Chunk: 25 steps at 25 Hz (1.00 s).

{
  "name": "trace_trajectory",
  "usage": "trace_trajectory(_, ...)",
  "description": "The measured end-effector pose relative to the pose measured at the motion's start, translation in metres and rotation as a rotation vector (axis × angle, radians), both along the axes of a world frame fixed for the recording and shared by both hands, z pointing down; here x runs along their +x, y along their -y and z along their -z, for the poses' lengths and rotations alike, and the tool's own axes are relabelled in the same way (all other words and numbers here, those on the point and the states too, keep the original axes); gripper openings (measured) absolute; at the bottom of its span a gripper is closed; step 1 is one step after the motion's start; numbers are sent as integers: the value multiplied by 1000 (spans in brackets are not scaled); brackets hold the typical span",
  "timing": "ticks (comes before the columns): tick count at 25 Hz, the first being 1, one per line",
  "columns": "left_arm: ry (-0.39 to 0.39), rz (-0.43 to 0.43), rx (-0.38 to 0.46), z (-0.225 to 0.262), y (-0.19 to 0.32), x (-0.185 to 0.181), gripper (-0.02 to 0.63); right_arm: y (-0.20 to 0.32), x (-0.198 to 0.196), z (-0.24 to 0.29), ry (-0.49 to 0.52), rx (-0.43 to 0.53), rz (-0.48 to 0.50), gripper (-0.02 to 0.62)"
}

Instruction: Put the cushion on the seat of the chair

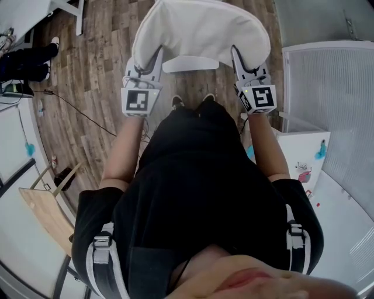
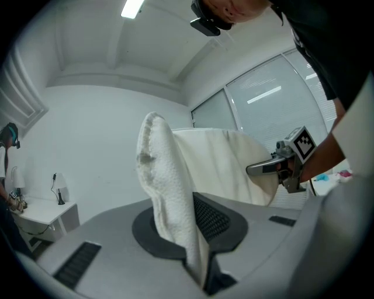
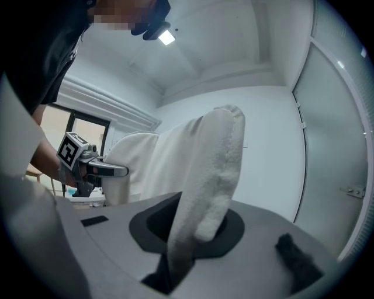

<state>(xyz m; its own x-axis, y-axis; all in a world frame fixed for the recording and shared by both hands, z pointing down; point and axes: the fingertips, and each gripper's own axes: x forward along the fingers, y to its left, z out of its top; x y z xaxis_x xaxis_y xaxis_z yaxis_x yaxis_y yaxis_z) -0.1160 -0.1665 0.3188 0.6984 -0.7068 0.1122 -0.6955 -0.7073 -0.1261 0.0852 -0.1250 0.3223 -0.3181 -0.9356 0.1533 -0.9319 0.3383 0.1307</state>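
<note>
Left gripper and right gripper are both clamped onto opposite edges of the white cushion, holding it up.

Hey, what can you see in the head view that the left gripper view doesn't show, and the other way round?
Only the head view: the wooden floor, the person's shoes, and the left gripper seen from outside, clamped on the left edge of the cushion. Only the left gripper view: a ceiling light, a desk with a small lamp, and the cushion edge pinched between that gripper's own jaws. Both: the cushion and the right gripper gripping its other edge.
</note>
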Motion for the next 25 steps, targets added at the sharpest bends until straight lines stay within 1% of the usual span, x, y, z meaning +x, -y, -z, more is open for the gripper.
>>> trace_trajectory(5, 8, 14, -16, -12, 33, 13, 55, 36, 13, -15, 14, -24, 14, 54)
trace_trajectory(8, 18, 38, -31, -22, 53, 25, 55, 57, 25, -27, 42, -37, 47, 54)
trace_trajectory(11, 33, 56, -45, -33, 71, 40, 55, 78, 42, -41, 47, -56, 72, 54)
trace_trajectory(15, 45, 85, -93, -56, 97, 57, 55, 112, 60, -65, 35, -81, 98, 54)
trace_trajectory(18, 84, 115, -125, -76, 120, 73, 55, 136, 74, -83, 35, -105, 119, 54)
trace_trajectory(21, 99, 148, -173, -97, 143, 90, 55, 161, 91, -108, 54, -138, 139, 54)
trace_trajectory(25, 120, 198, -229, -130, 170, 97, 55, 187, 97, -145, 82, -195, 179, 55)
